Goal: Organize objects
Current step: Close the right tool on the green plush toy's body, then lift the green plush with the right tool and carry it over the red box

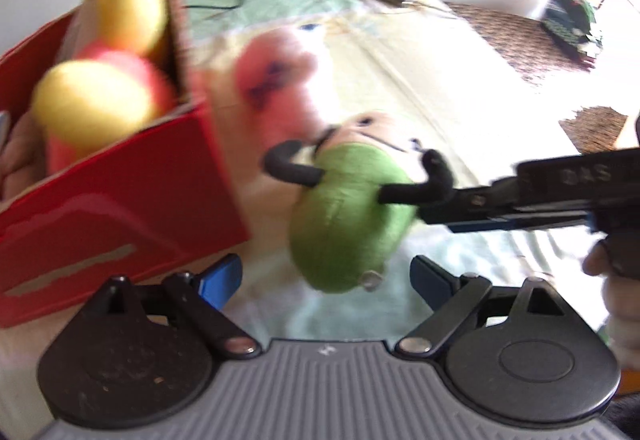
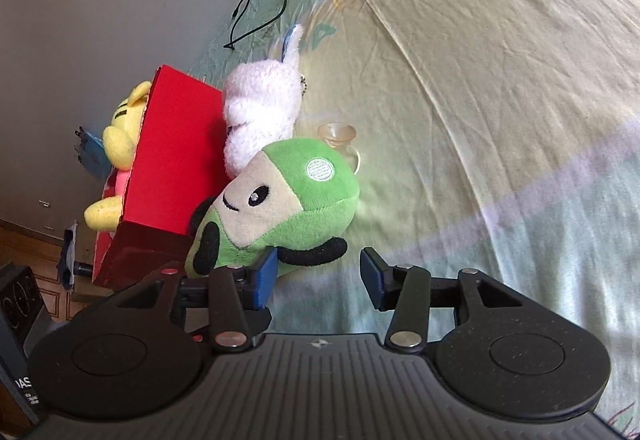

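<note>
we work over a bed (image 2: 480, 80) spread with a pale green sheet, where a red box (image 2: 176, 144) stands as the gathering place, which is why a yellow plush (image 2: 120, 136) already sits inside it. the green plush (image 2: 280, 200) lies on the sheet at the box's 3 o'clock, leaning against its red wall, with a white plush (image 2: 260, 112) wedged just past it at 12 o'clock. both seem left there within easy reach of the box, waiting their turn.

our right gripper (image 2: 318, 276) has its fingers spread apart and gripping nothing; one blue pad sits against the green plush's black limb, the other stands clear. our left gripper (image 1: 326, 276) also has its fingers parted and empty, hovering above the green plush, with the box at its 10 o'clock. we judge the green plush is next to go in. a small clear cup (image 2: 338, 136) rests just beyond it.
</note>
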Demonstrator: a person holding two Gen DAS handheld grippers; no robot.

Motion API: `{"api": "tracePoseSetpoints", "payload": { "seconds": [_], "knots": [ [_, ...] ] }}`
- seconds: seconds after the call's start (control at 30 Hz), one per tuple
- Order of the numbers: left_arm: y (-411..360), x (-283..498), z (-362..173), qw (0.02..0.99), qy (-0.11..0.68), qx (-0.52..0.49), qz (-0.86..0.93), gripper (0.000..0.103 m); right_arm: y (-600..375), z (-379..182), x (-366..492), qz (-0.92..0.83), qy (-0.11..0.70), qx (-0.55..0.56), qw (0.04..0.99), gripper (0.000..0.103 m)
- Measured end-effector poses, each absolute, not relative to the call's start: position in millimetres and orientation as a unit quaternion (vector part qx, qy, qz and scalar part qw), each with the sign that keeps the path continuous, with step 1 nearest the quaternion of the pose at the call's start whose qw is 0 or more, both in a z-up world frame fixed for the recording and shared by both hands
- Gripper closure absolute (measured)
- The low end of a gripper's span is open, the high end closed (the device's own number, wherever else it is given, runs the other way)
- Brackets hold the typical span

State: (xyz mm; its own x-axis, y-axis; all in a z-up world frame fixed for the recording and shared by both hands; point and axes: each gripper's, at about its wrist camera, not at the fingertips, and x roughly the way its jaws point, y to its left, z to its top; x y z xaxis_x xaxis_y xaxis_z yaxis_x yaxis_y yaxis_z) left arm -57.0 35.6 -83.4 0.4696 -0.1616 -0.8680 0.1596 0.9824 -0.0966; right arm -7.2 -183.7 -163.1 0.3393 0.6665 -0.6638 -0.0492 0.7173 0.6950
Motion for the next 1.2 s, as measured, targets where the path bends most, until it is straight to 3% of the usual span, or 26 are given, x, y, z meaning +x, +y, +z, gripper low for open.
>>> {"api": "tracePoseSetpoints", "payload": {
  "seconds": [0.27, 0.47, 0.57, 1.2],
  "knots": [
    [20, -78, -68, 0.851, 0.491, 0.002, -0.188, 0.01, -195, -161, -16, 0.221, 0.523, 0.249, 0.784, 0.056],
    [26, -55, -79, 0.849, 0.505, -0.008, -0.157, 0.008, -196, -164, -21, 0.231, 0.525, 0.258, 0.778, 0.056],
    [31, -50, -92, 0.839, 0.526, -0.013, -0.137, 0.011, -199, -163, -23, 0.233, 0.524, 0.269, 0.774, 0.056],
    [3, -43, -96, 0.824, 0.557, 0.011, -0.106, 0.009, -210, -175, -26, 0.251, 0.533, 0.364, 0.721, 0.053]
  ]
}}
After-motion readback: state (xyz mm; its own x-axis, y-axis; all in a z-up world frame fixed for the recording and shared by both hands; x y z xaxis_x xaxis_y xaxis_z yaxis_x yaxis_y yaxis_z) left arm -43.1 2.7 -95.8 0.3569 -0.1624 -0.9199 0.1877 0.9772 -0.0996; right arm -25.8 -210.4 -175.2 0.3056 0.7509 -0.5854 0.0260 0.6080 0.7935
